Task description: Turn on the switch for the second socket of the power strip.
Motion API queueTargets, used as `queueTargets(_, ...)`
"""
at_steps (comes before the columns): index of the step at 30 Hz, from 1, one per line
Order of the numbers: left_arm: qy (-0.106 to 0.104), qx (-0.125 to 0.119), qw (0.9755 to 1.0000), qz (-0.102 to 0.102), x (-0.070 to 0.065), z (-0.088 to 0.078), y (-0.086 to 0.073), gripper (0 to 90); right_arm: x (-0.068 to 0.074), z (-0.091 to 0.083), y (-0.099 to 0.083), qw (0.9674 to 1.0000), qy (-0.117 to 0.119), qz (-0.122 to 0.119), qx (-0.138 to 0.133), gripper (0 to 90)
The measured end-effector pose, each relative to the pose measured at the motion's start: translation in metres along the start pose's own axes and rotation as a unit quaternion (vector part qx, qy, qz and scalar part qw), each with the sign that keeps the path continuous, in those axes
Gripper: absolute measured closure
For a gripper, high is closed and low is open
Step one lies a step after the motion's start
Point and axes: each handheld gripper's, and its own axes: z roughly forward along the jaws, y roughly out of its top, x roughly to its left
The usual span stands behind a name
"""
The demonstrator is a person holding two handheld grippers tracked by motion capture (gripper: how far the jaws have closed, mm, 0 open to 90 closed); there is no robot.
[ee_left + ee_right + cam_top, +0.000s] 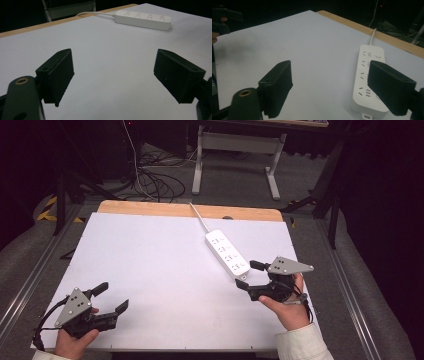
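Power strip (227,253) was the only object on the tabletop (150,270), so presumably it was the target. Right tongs (247,274) hovered wide open and empty just beside its near end; left tongs (111,297) were also spread wide, holding nothing, well apart at the near left corner. Strip lay diagonally on the right half, cord (198,216) running off the far edge. My worry: grabbing one end could make it swing or slip, and that cord might drag it back.
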Motion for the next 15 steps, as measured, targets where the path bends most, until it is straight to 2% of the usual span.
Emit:
queueTargets(4, -0.002, 0.001, 1.0000, 0.000, 0.000, 0.000, 0.000, 16.6, 0.004, -0.001, -0.008, 0.9999, 0.001, -0.009, 0.013, 13.3)
queueTargets(8, -0.002, -0.001, 1.0000, 0.000, 0.000, 0.000, 0.000, 16.7, 0.007, 0.001, -0.017, 0.9999, 0.007, -0.005, 0.007, 12.0)
queueTargets(12, -0.002, -0.001, 1.0000, 0.000, 0.000, -0.001, 0.000, 16.6, 0.009, 0.005, -0.030, 0.9997, 0.021, -0.014, 0.005, 9.0)
queueTargets(15, 0.000, -0.003, 1.0000, -0.002, 0.000, -0.001, 0.000, 16.6, 0.011, 0.005, -0.044, 0.9992, 0.039, -0.002, -0.011, 6.8)
